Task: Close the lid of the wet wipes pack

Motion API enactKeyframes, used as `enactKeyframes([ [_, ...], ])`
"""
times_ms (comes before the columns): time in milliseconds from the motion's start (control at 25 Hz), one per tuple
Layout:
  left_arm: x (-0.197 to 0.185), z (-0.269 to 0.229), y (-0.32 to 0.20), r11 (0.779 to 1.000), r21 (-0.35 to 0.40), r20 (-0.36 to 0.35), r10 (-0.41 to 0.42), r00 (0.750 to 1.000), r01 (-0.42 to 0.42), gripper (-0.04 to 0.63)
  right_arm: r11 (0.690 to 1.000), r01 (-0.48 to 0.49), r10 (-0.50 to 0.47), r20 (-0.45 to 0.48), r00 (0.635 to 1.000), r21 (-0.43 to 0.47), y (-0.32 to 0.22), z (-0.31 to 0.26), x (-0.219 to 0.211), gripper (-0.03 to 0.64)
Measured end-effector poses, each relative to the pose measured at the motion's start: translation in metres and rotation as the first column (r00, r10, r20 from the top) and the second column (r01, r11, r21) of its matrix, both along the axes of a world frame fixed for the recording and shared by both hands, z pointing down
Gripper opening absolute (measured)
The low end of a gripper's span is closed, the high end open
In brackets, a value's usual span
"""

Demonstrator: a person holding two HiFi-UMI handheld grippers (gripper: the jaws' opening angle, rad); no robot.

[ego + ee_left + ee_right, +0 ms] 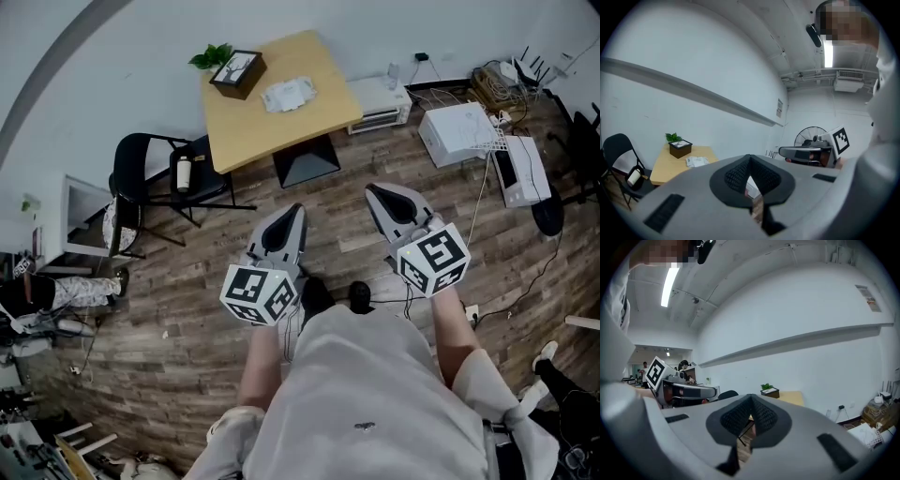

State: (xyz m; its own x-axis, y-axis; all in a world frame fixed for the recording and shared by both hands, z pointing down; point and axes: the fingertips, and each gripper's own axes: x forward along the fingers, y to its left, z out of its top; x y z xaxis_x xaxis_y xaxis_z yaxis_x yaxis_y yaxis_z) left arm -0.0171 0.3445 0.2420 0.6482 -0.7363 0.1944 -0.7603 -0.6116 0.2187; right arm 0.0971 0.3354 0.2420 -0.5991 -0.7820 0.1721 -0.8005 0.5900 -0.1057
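Evidently unstarted: wet wipes pack (289, 95) lies on far tabletop (253, 127); left gripper (296, 212) and right gripper (373, 193), jaws together, empty, well apart from it.

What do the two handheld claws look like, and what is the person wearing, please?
Both the left claw and right claw are grey tapered shells with dark insets, each carrying a white cube with black square markers. Their pads are black and mesh-textured. The person wears a pale grey top.

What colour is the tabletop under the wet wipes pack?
The square tabletop is pale yellow-tan wood; head view best.
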Motion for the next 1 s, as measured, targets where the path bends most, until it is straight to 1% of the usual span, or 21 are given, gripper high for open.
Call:
enactKeyframes([
  [200, 0.009, 0.003, 0.007, 1.0, -0.008, 0.001, -0.012, 1.0, 0.012, 0.006, 1.0, 0.02, -0.02, 0.004, 1.0, 0.001, 0.006, 0.002, 0.004, -0.002],
  [400, 0.014, 0.005, 0.01, 1.0, -0.006, 0.022, -0.028, 0.999, 0.028, 0.008, 0.999, 0.038, -0.038, 0.005, 0.999, -0.006, 0.009, 0.005, 0.007, -0.002],
  [680, 0.015, 0.008, 0.009, 1.0, 0.002, 0.009, -0.007, 1.0, 0.007, 0.008, 0.998, 0.05, -0.05, 0.006, 0.999, -0.03, 0.007, 0.016, 0.003, 0.0],
  [760, 0.014, 0.012, 0.006, 1.0, -0.001, 0.009, 0.003, 1.0, -0.003, 0.009, 0.998, 0.058, -0.058, 0.006, 0.998, -0.038, 0.004, 0.019, 0.002, 0.028],
  [920, 0.006, 0.017, -0.009, 1.0, 0.0, -0.005, 0.005, 1.0, -0.005, 0.011, 0.996, 0.068, -0.068, 0.002, 0.998, -0.059, -0.009, 0.025, -0.004, 0.042],
  [1000, 0.001, 0.021, -0.018, 1.0, -0.005, -0.005, 0.01, 1.0, -0.01, 0.04, 0.996, 0.066, -0.066, -0.002, 0.998, -0.063, -0.019, 0.028, -0.006, 0.062],
])
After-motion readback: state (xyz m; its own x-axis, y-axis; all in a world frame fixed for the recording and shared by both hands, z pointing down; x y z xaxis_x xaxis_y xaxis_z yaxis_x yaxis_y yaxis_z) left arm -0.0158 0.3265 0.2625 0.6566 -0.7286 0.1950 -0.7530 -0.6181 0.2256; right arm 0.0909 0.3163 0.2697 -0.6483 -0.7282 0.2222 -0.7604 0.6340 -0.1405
